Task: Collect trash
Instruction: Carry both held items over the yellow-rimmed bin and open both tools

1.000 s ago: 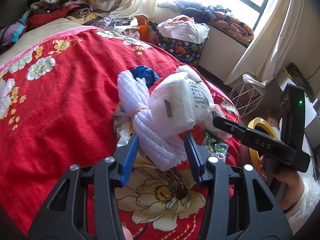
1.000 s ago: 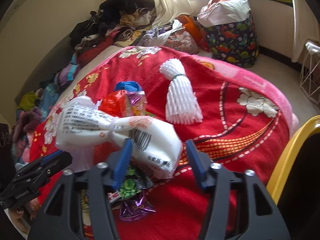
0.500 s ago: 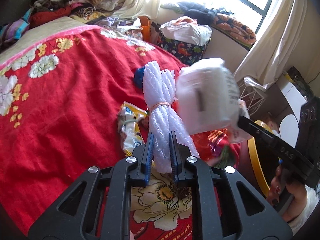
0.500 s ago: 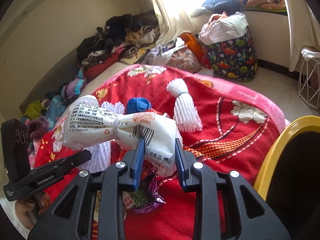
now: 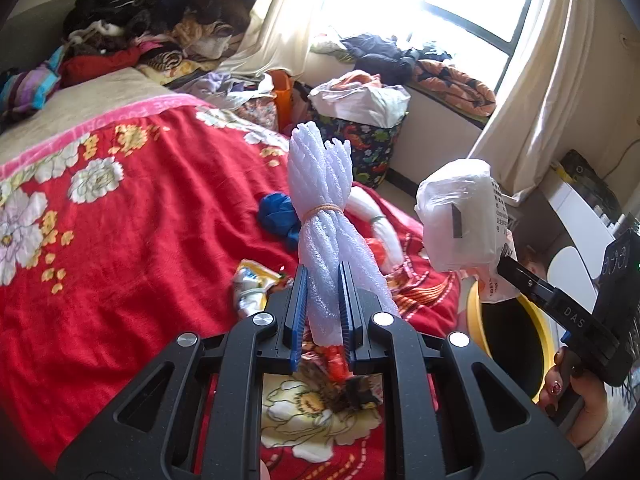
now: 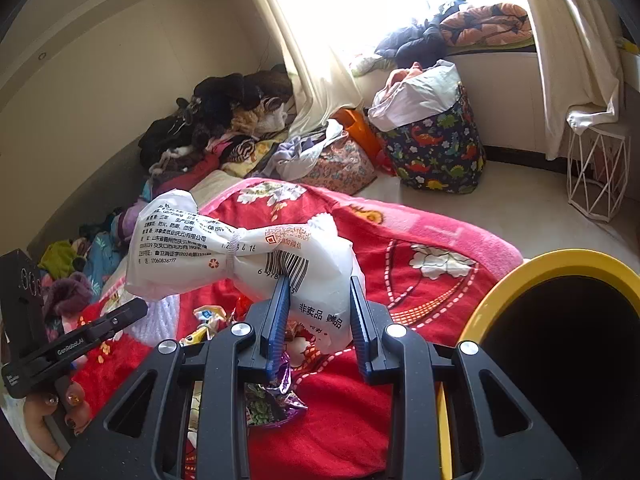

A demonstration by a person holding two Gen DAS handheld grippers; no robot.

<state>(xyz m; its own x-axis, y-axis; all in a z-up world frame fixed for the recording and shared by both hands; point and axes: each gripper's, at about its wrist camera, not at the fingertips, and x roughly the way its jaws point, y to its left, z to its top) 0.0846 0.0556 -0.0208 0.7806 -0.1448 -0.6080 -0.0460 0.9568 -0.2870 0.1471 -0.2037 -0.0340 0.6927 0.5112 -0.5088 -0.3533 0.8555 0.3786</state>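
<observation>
In the left wrist view my left gripper (image 5: 323, 276) is shut on the lower end of a white foam net bundle (image 5: 320, 176) tied with a rubber band, held upright above the red blanket (image 5: 140, 240). My right gripper (image 6: 320, 284) is shut on a white printed plastic pack (image 6: 240, 248), lifted off the bed. From the left wrist camera, that pack (image 5: 460, 216) hangs above the yellow-rimmed bin (image 5: 474, 308). The bin (image 6: 560, 258) stands at the right, beside the bed. My left gripper (image 6: 132, 312) shows at the left edge with foam in it.
A blue crumpled wad (image 5: 278, 210), a second foam bundle (image 5: 380, 220), a yellow-silver wrapper (image 5: 252, 284) and a purple-green wrapper (image 6: 272, 404) lie on the blanket. A dinosaur-print bag (image 6: 436, 152), a white wire stool (image 6: 596, 176) and a clothes pile (image 5: 152, 20) stand around.
Both grippers closed on their items and rose off the blanket. The left one lifted the foam bundle upright; the right one carried the white pack rightward, toward the bin.
</observation>
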